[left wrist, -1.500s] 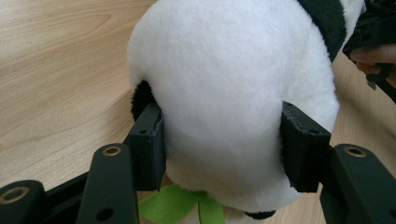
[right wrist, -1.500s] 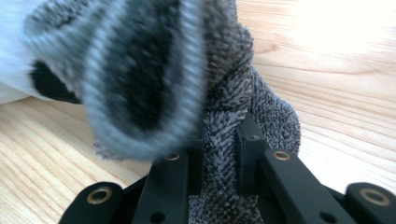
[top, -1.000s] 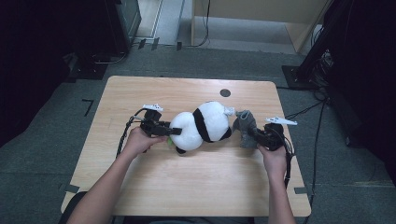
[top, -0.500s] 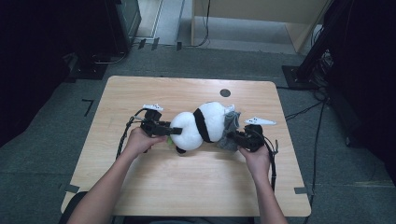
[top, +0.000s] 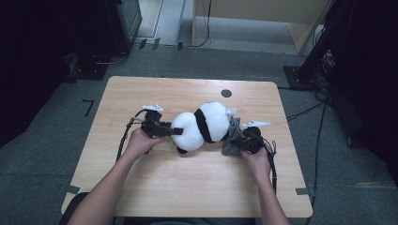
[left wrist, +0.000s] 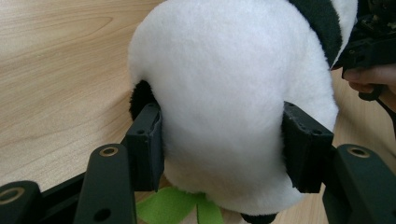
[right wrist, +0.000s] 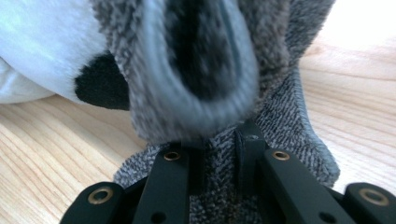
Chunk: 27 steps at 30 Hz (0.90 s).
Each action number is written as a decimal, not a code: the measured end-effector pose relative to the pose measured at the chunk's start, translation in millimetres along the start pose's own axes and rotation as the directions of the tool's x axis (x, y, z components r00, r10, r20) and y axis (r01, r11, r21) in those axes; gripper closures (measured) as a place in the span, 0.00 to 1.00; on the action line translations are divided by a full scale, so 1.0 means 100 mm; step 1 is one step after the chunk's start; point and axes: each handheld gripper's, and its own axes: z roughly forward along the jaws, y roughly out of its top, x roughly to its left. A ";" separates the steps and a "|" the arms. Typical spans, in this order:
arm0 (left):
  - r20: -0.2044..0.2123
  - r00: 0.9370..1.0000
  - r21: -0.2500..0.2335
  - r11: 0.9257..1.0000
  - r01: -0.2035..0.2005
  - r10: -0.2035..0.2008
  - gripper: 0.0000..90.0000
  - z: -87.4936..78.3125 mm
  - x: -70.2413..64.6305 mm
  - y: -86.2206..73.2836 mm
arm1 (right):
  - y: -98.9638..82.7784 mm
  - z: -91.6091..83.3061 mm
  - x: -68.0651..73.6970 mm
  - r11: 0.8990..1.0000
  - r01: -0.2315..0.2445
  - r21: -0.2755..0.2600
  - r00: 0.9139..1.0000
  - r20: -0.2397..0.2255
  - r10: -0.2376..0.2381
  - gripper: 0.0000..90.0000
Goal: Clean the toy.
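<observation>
A black-and-white panda plush (top: 202, 124) lies across the middle of the wooden table (top: 141, 93). My left gripper (top: 168, 131) is shut on its white rounded end (left wrist: 224, 93), and both pads (left wrist: 147, 144) press into the fur. A green felt piece (left wrist: 173, 205) pokes out below the plush. My right gripper (top: 235, 140) is shut on a grey fuzzy cloth piece (right wrist: 201, 70), pinched low between the jaws (right wrist: 222, 158). The cloth's open mouth faces the panda's other end (right wrist: 42, 42), right beside a black paw. I cannot tell whether cloth and panda touch.
A small black round hole (top: 226, 93) sits in the table near its far edge. Cables trail from both grippers over the table. Bare wood lies in front of the hands and at the far left. Dark floor surrounds the table.
My right hand has moved left and lower, bringing the grey cloth from the panda's right side up against its end. The left hand and the panda have stayed put.
</observation>
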 end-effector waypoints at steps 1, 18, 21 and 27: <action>0.002 1.000 0.001 1.000 0.001 -0.001 0.45 0.00 0.00 0.00 | 0.01 -0.03 -0.01 1.000 0.004 -0.001 1.000 0.007 -0.004 0.88; 0.010 0.999 -0.003 0.999 0.034 -0.034 0.47 -0.11 0.01 0.02 | 0.03 -0.62 -0.41 0.989 -0.054 -0.138 0.992 0.103 0.069 0.87; 0.003 0.999 -0.002 0.999 0.032 -0.032 0.47 -0.13 0.02 0.02 | -0.01 -0.62 -0.48 0.992 -0.047 -0.121 0.987 0.148 0.065 0.86; -0.005 1.000 -0.001 1.000 0.018 -0.018 0.46 -0.13 0.02 0.01 | -0.10 -0.46 -0.64 0.991 -0.094 -0.090 0.983 0.147 0.107 0.85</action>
